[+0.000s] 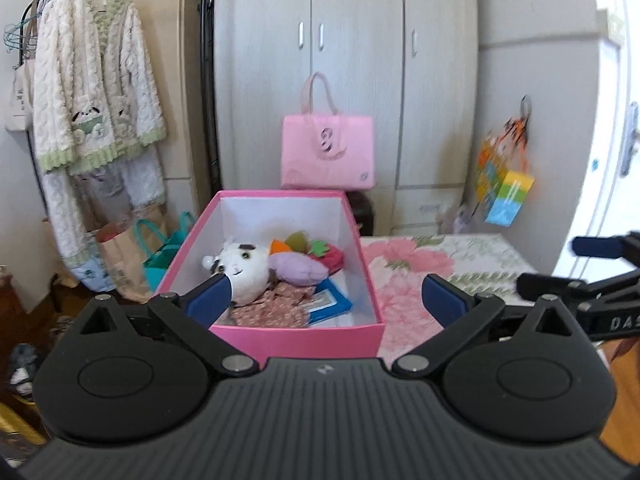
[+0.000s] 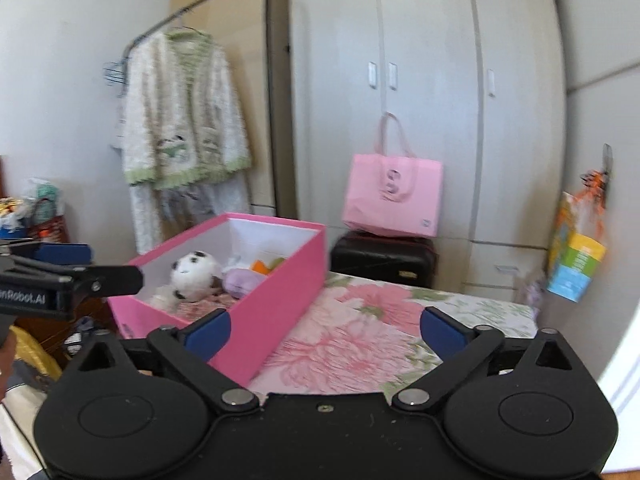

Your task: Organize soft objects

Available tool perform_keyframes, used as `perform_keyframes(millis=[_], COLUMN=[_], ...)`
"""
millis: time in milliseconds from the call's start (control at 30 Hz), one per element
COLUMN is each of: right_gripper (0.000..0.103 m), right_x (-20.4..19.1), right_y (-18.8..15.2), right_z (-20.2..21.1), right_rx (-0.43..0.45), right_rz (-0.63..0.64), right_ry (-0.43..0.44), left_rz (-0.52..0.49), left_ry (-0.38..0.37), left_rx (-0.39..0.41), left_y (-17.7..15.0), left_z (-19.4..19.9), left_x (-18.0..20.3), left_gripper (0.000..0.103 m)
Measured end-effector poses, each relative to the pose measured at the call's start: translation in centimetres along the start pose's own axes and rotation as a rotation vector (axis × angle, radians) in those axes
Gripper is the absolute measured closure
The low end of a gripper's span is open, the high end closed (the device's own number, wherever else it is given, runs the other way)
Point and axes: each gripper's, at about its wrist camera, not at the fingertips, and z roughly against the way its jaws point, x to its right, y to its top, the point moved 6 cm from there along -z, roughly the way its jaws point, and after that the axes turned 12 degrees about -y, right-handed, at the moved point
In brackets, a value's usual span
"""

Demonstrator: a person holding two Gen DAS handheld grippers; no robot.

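The pink box (image 1: 296, 334) sits at the bed's (image 1: 432, 268) left edge on a floral cover, holding a white plush toy (image 1: 244, 268), a purple plush (image 1: 298, 270) and patterned cloth (image 1: 276, 306). Both the left gripper (image 1: 326, 294) and right gripper (image 2: 326, 330) have jaws wide open, holding nothing. Beyond stand a grey wardrobe (image 1: 360, 60), a pink bag (image 1: 327, 152) on a black case (image 2: 382, 258), and a fluffy robe (image 1: 96, 92) on a rack.

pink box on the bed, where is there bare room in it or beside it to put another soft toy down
Free: the floral bedspread right of the pink box, running to the bed's far edge, and the box's far end by its white back wall. Crowded: the near half, where the white plush, purple plush, floral cloth and blue frame pile together.
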Motion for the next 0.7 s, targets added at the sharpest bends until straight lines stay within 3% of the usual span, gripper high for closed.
perform_keyframes(millis=[133, 267, 500, 700], right_gripper=[0.0, 0.0, 0.0, 0.0], right_x=[1.0, 2.1, 3.2, 2.3], right_y=[0.2, 0.0, -0.8, -2.2], right_z=[0.1, 1.5, 3.5, 4.3], right_rx=[-0.081, -0.05, -0.02, -0.039], right_rz=[-0.002, -0.068, -0.19, -0.152], right_ry=[-0.101, -0.11, -0.107, -0.166], left_rz=[-0.004, -0.002, 0.035, 0.012], left_ry=[0.017, 0.056, 0.042, 0.049], left_rx=[-0.051, -0.004, 0.027, 0.009], left_y=[0.4, 0.1, -1.0, -1.9], left_z=[0.1, 1.3, 2.4, 2.2], left_x=[0.4, 0.6, 1.1, 1.7], left_gripper=[0.0, 0.0, 0.0, 0.0])
